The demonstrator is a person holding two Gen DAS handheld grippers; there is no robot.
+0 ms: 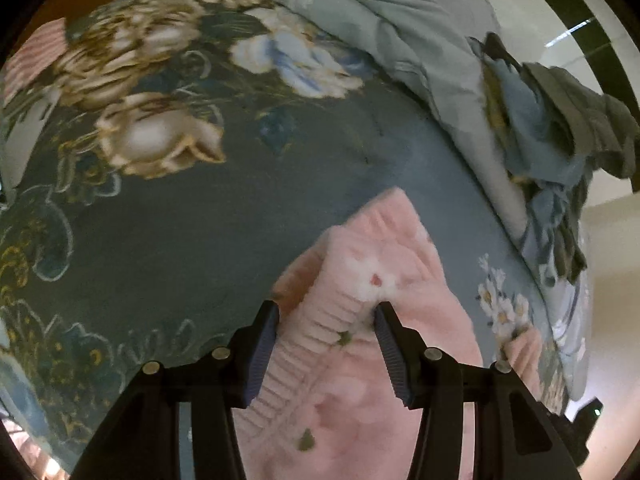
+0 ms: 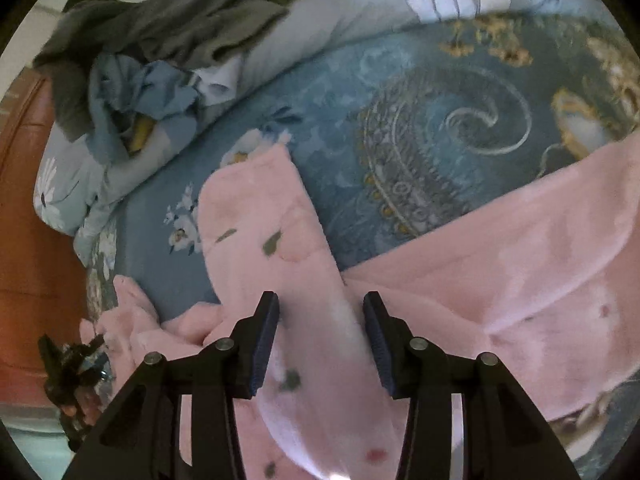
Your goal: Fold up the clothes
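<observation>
Pink fleece garment (image 1: 360, 360) with small green leaf marks and white flower prints lies spread on the bed, and we hold both tools over it. Under it runs a teal-blue bedspread with cream, gold and blue flower prints (image 1: 168, 200).

Left gripper (image 1: 326, 354): we see its jaws spread, blue ribbed pads (image 1: 262, 354) standing apart. A ribbed knit band of the pink garment lies between them. The right-hand pad looks to sit at the cloth's surface near a white flower; the other stands clear at the garment's edge. Nothing is pinched.

Right gripper (image 2: 322, 344): jaws also spread, with one long pink strip of the garment, a sleeve or a leg, we cannot tell which, running up between the pads and ending against the bedspread. The pads flank the strip without pressing it. A wider pink panel (image 2: 520, 264) runs off to the right of this view, lying flat over the bedspread.

Far side of the bed: a rumpled pale blue-grey quilt with white daisy prints (image 2: 360, 12). On it sits a heap of crumpled clothes, dark grey cloth (image 2: 180, 28) above light blue cloth (image 2: 160, 92).

Right wrist view, left edge: a reddish-brown wooden panel (image 2: 28, 220), and low down a dark object, too blurred for us to name.
</observation>
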